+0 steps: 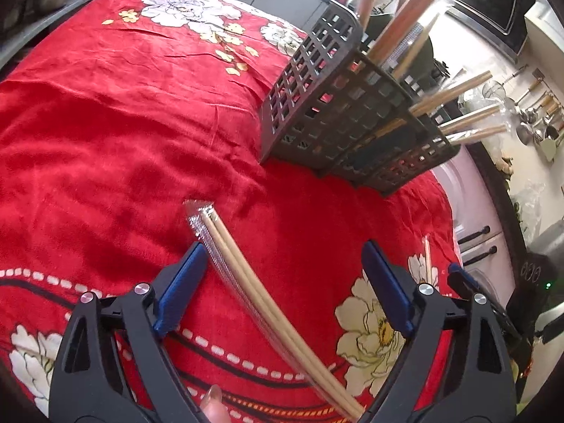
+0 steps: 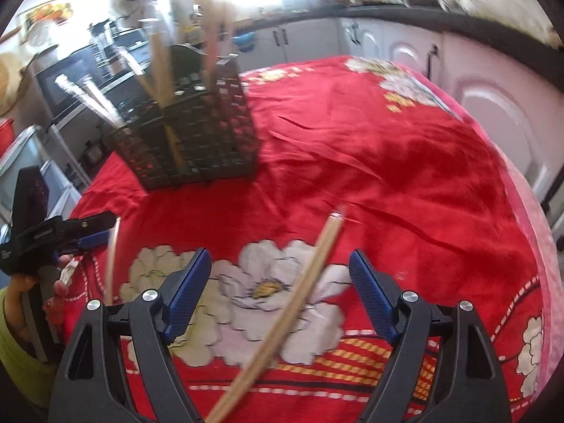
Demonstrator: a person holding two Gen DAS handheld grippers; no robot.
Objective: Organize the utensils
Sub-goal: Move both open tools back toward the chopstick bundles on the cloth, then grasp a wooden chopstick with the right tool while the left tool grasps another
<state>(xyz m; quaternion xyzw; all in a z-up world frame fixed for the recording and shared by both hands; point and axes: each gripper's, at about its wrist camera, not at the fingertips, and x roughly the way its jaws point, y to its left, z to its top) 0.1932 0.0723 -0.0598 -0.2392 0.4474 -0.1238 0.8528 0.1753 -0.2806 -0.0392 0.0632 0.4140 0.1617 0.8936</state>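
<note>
A pair of pale wooden chopsticks in a clear wrapper (image 1: 246, 282) lies on the red flowered tablecloth (image 1: 105, 141), between the blue pads of my left gripper (image 1: 284, 246), which is open; the left pad is close beside the wrapper. A second wrapped pair (image 2: 303, 292) lies slanted between the fingers of my open right gripper (image 2: 280, 253). A dark lattice utensil basket (image 1: 335, 120) (image 2: 197, 137) stands behind both, holding several wrapped chopsticks upright. Each view shows the other gripper at its edge: the right gripper (image 1: 458, 275), the left gripper (image 2: 88, 236).
The table's edge drops off beside the basket (image 1: 447, 190). White kitchen cabinets (image 2: 476, 105), a dark oven (image 1: 493, 7) and hanging ladles (image 1: 535, 120) surround the table. A person's hand (image 2: 21, 289) holds the left gripper.
</note>
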